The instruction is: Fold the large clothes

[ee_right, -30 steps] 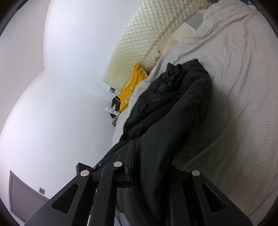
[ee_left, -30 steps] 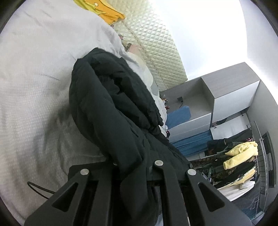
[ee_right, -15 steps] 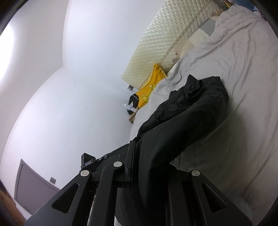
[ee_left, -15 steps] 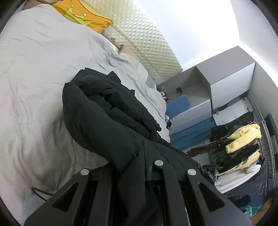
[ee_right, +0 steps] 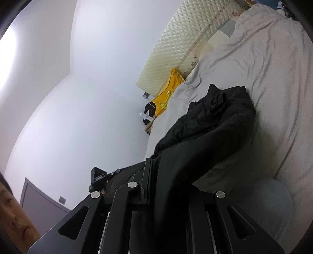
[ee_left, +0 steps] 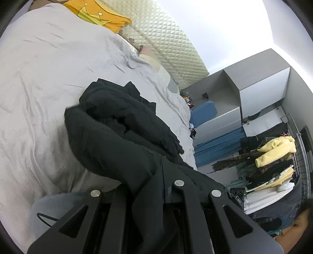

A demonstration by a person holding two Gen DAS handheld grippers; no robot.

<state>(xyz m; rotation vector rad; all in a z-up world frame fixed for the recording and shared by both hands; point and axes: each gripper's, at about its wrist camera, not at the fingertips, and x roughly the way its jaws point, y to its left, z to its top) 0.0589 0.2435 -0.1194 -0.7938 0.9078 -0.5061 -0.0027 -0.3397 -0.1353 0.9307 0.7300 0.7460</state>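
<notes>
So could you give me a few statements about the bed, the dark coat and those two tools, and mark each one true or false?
1. Both grippers, left and right, are shut on the black coat. True.
2. The coat lies neatly folded flat. False: it is bunched on the grey bedspread, one end lifted.
3. A yellow cushion sits near the quilted headboard. True.
4. The clothes rack is bare. False: garments hang on it.
</notes>
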